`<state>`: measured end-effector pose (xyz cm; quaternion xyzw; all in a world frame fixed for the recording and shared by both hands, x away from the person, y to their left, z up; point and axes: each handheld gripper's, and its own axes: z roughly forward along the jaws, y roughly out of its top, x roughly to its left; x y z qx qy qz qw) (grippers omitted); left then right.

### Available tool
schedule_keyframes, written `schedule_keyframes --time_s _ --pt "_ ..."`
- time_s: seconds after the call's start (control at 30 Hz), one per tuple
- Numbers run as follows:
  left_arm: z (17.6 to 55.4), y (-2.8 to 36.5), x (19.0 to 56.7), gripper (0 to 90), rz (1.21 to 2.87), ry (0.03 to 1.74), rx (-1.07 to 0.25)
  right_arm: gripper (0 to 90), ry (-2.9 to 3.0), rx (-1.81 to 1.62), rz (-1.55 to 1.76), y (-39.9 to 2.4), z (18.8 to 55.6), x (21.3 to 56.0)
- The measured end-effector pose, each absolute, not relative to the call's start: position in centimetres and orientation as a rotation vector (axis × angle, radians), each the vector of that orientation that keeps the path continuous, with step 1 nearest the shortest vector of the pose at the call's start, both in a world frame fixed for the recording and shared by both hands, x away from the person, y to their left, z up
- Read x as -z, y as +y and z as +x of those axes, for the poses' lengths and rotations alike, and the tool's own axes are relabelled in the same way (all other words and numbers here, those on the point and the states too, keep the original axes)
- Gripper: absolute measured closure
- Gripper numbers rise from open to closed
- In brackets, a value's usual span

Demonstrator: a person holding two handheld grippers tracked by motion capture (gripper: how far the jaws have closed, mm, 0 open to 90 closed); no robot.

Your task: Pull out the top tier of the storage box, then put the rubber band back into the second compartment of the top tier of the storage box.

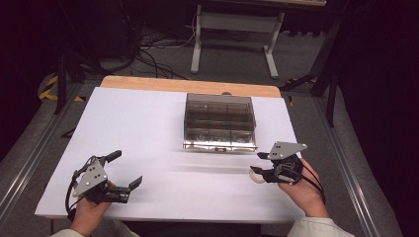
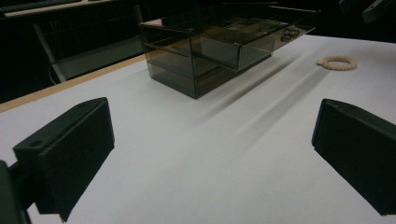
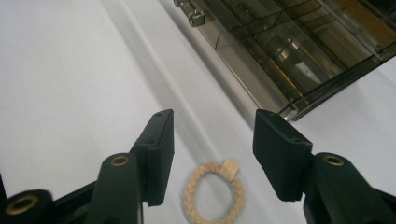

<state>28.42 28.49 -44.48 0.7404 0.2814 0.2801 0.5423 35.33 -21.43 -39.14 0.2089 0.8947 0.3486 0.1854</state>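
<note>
White table top (image 1: 148, 128): broad bare stretch on the left and centre, open for passage from the near edge up to the far wooden strip. One obstacle stands on it: smoked clear drawer box (image 1: 219, 121), right of centre toward the far side, its lower drawer pulled out toward the person. Bare strips remain on both sides of the box. Right gripper (image 1: 258, 167) sits near the drawer front; jaws apart with a beige braided ring (image 3: 214, 192) lying on the table between them, untouched. Left gripper (image 1: 127, 169), jaws wide, has clear table ahead of it toward the box.
</note>
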Motion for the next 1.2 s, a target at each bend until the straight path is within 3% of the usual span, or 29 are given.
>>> schedule_keyframes --time_s 1.2 --pt "28.4 28.5 44.5 0.2 1.756 0.667 -0.66 53.2 2.712 -0.789 0.673 -22.0 36.1 43.3"
